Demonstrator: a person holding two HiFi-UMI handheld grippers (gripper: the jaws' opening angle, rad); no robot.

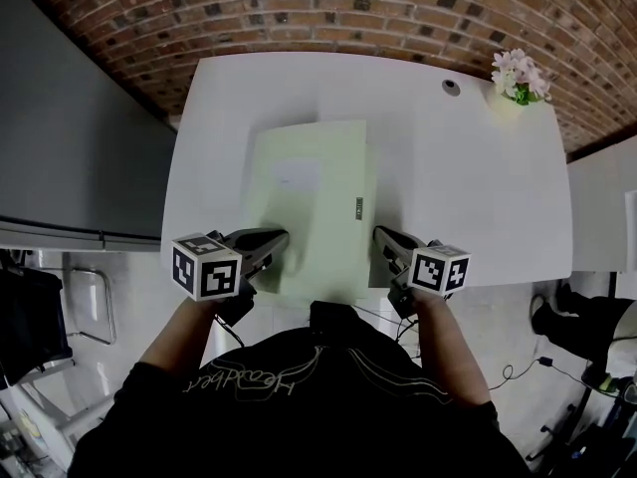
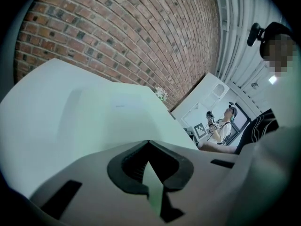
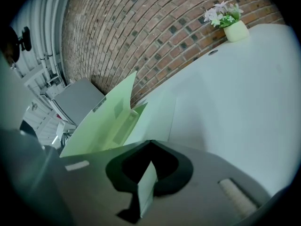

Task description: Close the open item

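Note:
A pale green paper folder (image 1: 311, 202) lies on the white table (image 1: 468, 187), partly open. In the head view my left gripper (image 1: 275, 241) is shut on the folder's near left edge, and my right gripper (image 1: 388, 241) is shut on its near right edge. The right gripper view shows one cover (image 3: 101, 119) standing up at a slant to the left, an inner pocket visible, and a thin green sheet pinched in the right gripper (image 3: 150, 146). In the left gripper view the left gripper (image 2: 149, 146) pinches a green sheet edge, and the cover (image 2: 84, 121) fills the front.
A small pot of flowers (image 1: 520, 76) stands at the table's far right corner, with a round grommet (image 1: 452, 88) beside it. A grey cabinet (image 1: 80, 147) sits left of the table. A brick wall runs behind. Another person (image 2: 221, 126) sits in the distance.

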